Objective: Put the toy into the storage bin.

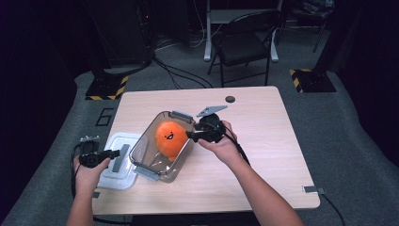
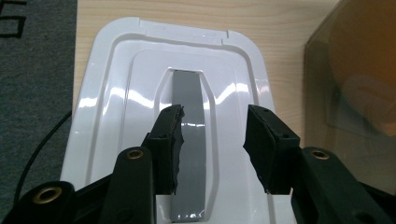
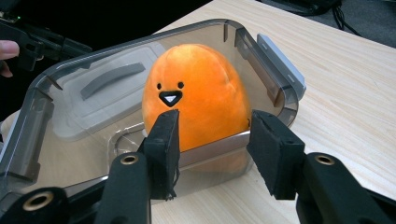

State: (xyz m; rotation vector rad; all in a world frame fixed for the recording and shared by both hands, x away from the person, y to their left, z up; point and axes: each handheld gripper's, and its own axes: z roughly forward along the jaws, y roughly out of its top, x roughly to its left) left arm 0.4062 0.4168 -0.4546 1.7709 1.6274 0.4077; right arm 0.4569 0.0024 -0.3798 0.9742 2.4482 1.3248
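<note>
Lid first, going from the left: white lid (image 1: 120, 160) with a grey handle strip (image 2: 189, 144) down its middle, lying flat on the bench (image 1: 263, 141) near the left edge, just beside the smoky clear container (image 1: 162, 146). Left claw (image 1: 115, 152) hangs right over that lid, and in the left gripper view its two black jaws stand apart on either side of the grey strip, pads not pressing on anything, so it's released (the strip just shows in the gap between them). Next over is the container itself, a tinted tub with grey clip latches (image 3: 280, 58) on its ends, sitting roughly mid-bench. Inside it is the orange plush chick (image 1: 170, 138), a round egg-shaped thing with two dot eyes and a little black beak, upright and leaning toward the far end wall of the tub. Right claw (image 1: 190, 135) comes in from the right side, at the container's rim, tips pointing at the plush. In the right gripper view the jaws are spread with the plush behind the gap and the tub wall in front of it; they're not clamped on anything, so released too. Far back on the floor there's a folding chair (image 1: 242, 44).
</note>
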